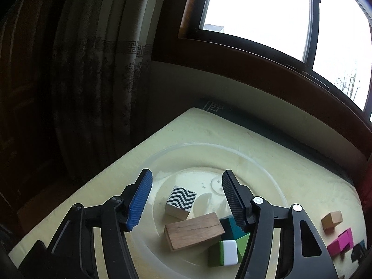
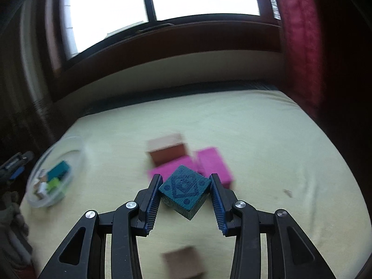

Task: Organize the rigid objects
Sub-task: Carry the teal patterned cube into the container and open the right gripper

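- Black-and-white zigzag block (image 1: 181, 200)
- Plain brown wooden block (image 1: 193, 230)
- Green block with white face (image 1: 224, 253)
- Teal cube (image 2: 184, 191), darker printed motif
- Magenta blocks (image 2: 212, 165)
- Pale yellow tabletop (image 2: 267, 139)

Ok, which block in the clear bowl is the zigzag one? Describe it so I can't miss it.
Find the clear plastic bowl on the pale yellow cloth, below the left hand-held gripper. The zigzag block sits at the far side, behind the plain brown wooden slab. It alone has a black-and-white chevron top.
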Tool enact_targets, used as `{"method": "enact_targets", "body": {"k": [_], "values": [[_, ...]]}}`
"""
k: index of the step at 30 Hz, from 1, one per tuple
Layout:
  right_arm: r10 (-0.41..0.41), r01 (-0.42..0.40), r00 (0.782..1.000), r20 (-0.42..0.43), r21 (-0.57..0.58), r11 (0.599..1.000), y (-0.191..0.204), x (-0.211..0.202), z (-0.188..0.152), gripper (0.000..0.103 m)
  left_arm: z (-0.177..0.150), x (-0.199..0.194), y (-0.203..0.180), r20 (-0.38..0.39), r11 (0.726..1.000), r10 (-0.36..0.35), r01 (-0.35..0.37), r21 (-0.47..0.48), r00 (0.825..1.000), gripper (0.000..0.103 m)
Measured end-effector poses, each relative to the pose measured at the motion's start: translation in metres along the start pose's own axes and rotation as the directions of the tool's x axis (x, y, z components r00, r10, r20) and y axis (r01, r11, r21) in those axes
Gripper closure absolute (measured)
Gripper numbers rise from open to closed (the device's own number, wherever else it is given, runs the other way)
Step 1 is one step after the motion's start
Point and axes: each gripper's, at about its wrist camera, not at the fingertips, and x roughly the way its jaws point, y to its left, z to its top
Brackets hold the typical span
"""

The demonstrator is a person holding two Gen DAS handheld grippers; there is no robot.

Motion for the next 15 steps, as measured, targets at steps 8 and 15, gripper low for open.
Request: {"method": "enact_targets", "body": {"k": [8,15], "values": [[0.149,-0.150,0.989,-0.014,-0.100,0.984,0.072,0.011,0.016,0.059,0.001,0.001,0.006,0.003,1.000,0.001,-0.001,-0.023,1.000,0.039],[0.243,-0.245,0.969,-0.036,-0.175,0.954,0.125,0.021,0.022,0.059,0.003,0.004,0.013,-0.006,0.999,0.000,0.000,-0.046,1.000,0.039]]}}
